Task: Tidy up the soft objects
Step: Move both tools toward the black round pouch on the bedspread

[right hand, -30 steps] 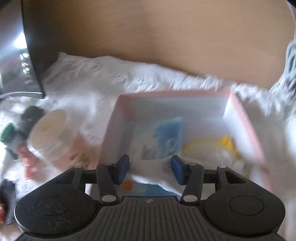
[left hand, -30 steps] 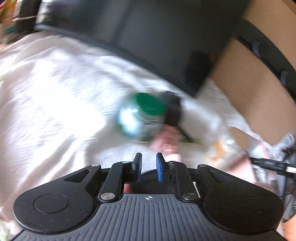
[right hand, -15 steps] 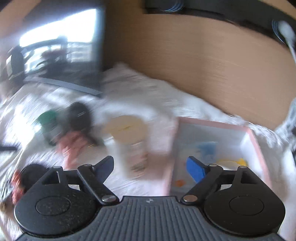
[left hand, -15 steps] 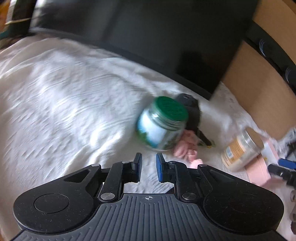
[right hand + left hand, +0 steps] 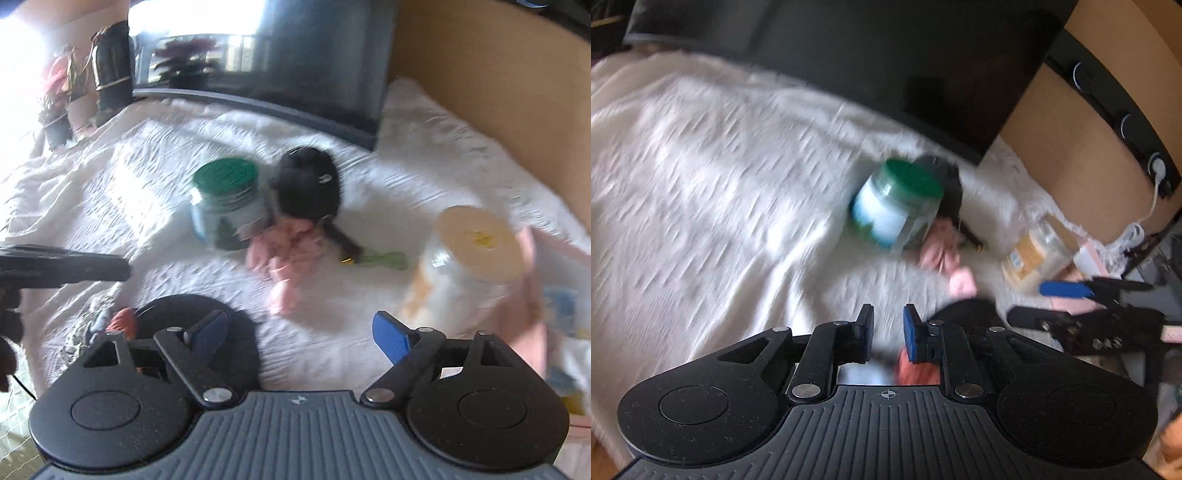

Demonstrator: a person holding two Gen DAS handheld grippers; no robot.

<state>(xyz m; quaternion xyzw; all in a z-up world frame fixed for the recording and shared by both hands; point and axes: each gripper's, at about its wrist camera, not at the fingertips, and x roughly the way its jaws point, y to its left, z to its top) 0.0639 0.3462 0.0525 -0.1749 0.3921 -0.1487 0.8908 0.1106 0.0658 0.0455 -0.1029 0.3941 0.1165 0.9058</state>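
A soft doll with black hair and pink clothes lies on the white cloth beside a green-lidded jar; the doll's pink part shows in the left wrist view behind that jar. My right gripper is open and empty, above the cloth in front of the doll. My left gripper has its jaws close together with a narrow gap and nothing between them. A second dark-haired soft toy with an orange part lies under the grippers.
A cream-lidded jar stands at the right, next to a pink box. A black monitor stands behind on the cloth-covered table. A wooden wall is at the right. Potted plants stand far left.
The right gripper has swung left from above the pink box to the doll and jars, opening wider. The left gripper has pulled back a little; its jaws stay the same.
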